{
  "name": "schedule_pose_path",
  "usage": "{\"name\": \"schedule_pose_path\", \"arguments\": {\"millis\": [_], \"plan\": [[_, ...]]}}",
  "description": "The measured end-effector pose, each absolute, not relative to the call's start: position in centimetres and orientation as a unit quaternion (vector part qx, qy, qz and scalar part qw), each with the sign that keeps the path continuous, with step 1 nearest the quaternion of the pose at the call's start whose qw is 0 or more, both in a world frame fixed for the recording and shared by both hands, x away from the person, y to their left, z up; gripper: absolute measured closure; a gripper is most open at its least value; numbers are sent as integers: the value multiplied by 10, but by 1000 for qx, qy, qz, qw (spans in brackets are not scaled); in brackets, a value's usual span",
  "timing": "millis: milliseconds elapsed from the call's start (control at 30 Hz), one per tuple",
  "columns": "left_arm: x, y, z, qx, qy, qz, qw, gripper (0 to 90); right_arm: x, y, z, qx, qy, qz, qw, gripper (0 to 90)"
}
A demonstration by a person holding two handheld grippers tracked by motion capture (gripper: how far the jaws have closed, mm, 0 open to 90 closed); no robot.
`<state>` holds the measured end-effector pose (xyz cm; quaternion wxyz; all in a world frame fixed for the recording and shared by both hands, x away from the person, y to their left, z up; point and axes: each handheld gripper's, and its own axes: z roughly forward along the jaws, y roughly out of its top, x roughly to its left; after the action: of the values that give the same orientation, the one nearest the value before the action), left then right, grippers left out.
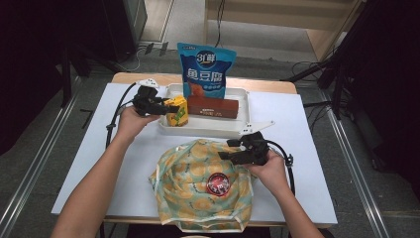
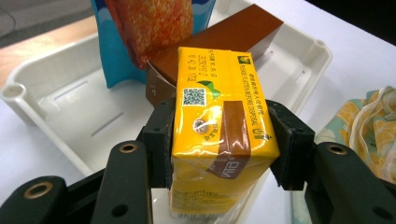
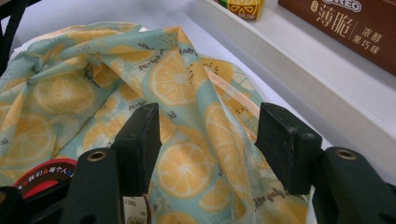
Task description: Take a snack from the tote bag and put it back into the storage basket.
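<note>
The left tongs (image 2: 219,140) are clamped on one yellow carton (image 2: 217,140), pads pressed to both its sides, at the left end of the white tray (image 2: 56,116). The tray also holds one brown box (image 1: 213,107) just right of the carton and one blue pouch (image 1: 205,69) standing at the tray's back rim. The tray's front strip is bare. The right tongs (image 3: 210,144) stand open above one lemon-print bag (image 1: 198,183), gripping nothing. The bag lies in front of the tray and overhangs the worktop's (image 1: 297,144) near edge; bare worktop lies either side.
</note>
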<state>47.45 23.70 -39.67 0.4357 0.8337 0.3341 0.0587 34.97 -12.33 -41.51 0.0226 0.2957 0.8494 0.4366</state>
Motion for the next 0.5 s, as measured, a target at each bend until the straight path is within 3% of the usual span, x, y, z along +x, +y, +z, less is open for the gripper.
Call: {"name": "schedule_pose_path", "arguments": {"millis": [267, 500], "plan": [[471, 232, -395, 841, 330, 47, 426, 412, 350, -123, -415, 295, 850, 436, 23, 408], [468, 234, -388, 835, 333, 48, 436, 395, 349, -123, -415, 296, 850, 435, 22, 408]]}}
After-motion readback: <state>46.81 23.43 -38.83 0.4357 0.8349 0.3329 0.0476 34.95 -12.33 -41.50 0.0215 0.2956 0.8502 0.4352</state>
